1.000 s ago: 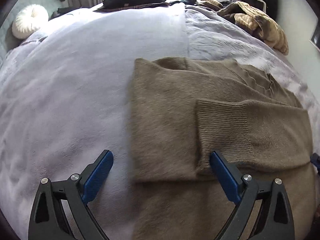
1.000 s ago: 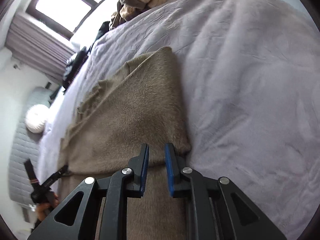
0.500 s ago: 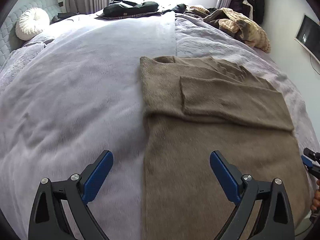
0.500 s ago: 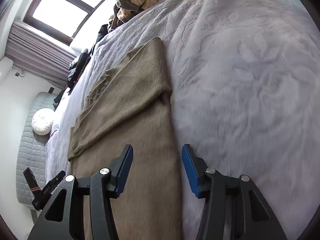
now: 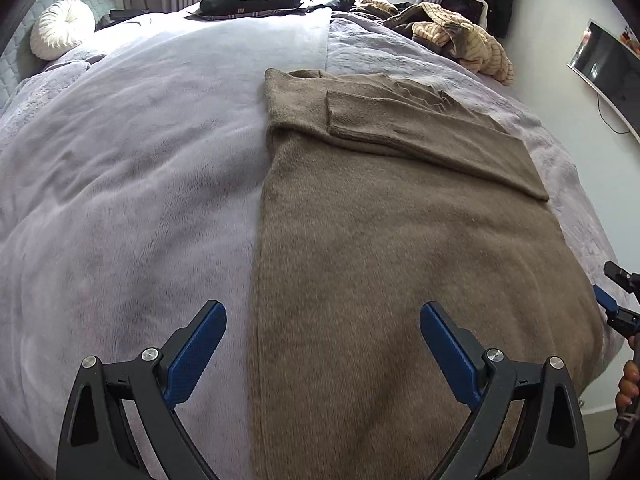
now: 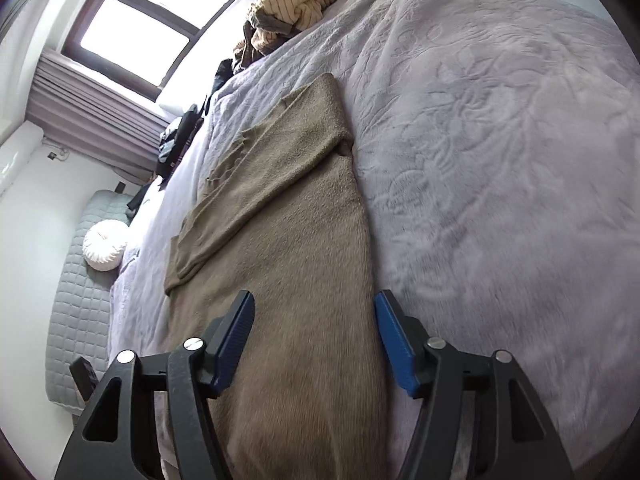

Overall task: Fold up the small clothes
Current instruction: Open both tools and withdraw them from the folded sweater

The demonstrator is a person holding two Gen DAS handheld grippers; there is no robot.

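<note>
Basically both grippers, left gripper (image 5: 322, 356) and right gripper (image 6: 314, 338), hung wide open over the brown sweater (image 5: 400, 260) on the bed (image 5: 140, 160); best to pinch both hem corners evenly.

Both wrist views over sweater (image 5: 400, 260)

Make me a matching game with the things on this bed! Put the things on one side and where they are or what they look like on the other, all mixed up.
Things:
1. brown sweater
2. round white pillow
3. striped yellow clothes
4. left gripper

Descriptions:
A. heaped at the bed's far corner
B. open, holding nothing
C. flat, sleeve folded across it
D. by the grey headboard

Pairs: 1-C, 2-D, 3-A, 4-B
</note>
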